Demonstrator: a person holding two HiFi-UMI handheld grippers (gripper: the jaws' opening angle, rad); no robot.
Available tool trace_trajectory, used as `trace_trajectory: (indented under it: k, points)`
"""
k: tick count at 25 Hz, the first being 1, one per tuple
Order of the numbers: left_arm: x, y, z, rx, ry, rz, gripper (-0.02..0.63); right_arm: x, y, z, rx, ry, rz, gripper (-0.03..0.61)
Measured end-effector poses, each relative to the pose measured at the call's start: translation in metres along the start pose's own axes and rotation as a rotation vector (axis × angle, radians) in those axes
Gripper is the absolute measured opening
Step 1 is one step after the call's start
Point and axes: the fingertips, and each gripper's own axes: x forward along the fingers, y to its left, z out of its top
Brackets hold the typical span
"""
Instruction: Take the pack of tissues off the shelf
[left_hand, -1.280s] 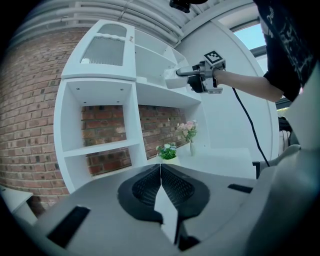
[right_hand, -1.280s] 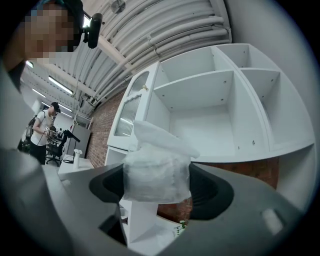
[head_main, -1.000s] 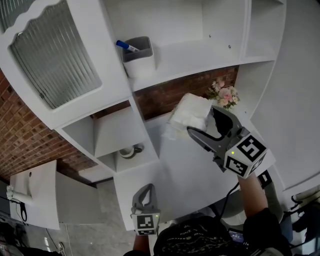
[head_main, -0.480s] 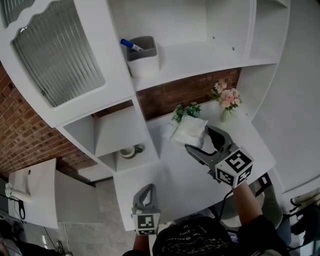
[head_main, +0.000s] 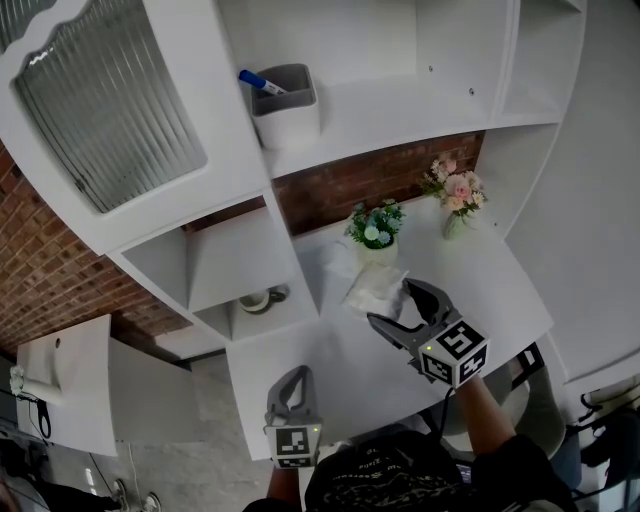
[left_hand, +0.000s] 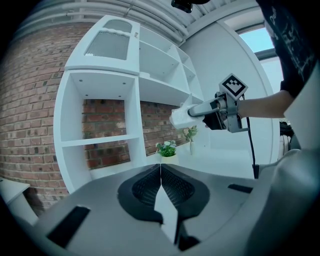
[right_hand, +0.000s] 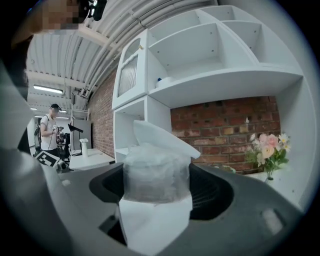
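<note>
White shelf unit (head_main: 400, 110) over white counter (head_main: 330, 370). 2 grippers: right gripper (head_main: 388, 303) jaws approx. half apart, clamped on the 1 pack of tissues (head_main: 372, 290), off the shelf, in the air above the counter near the potted plant (head_main: 376, 228). Left gripper (head_main: 290, 378) jaws pressed together, empty. 2 flower pcs: plant & pink flower vase (head_main: 455, 190). 1 grey cup (head_main: 287, 100) w/ pen on shelf.

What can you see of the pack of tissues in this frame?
The soft white pack of tissues, wrapped in clear crinkly plastic, is clamped between the jaws of the right claw, a loose flap sticking up. It hangs above the white desk top, off the white shelf unit; only the claw touches it.
</note>
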Motion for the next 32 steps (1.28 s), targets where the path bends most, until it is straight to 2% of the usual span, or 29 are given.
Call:
trace_trajectory:
  k: [4,9,20,25,32]
  points:
    - [-0.001,0.001,-0.002,0.028,0.024,-0.008,0.009,0.003,0.002,-0.023,0.02,0.031,0.003,0.35]
    - [0.003,-0.001,-0.009,-0.007,0.025,-0.006,0.009,0.005,0.015,-0.049,-0.016,0.063,0.038,0.35]
    - [0.009,-0.006,-0.019,0.027,0.059,-0.042,0.009,0.008,0.018,-0.113,0.113,0.122,0.033,0.35]
    - [0.013,-0.006,-0.022,0.033,0.047,-0.038,0.009,0.012,0.015,-0.144,0.056,0.187,-0.004,0.35]
    - [0.013,-0.007,-0.027,0.052,0.078,-0.043,0.009,0.022,0.02,-0.178,0.118,0.244,0.018,0.35]
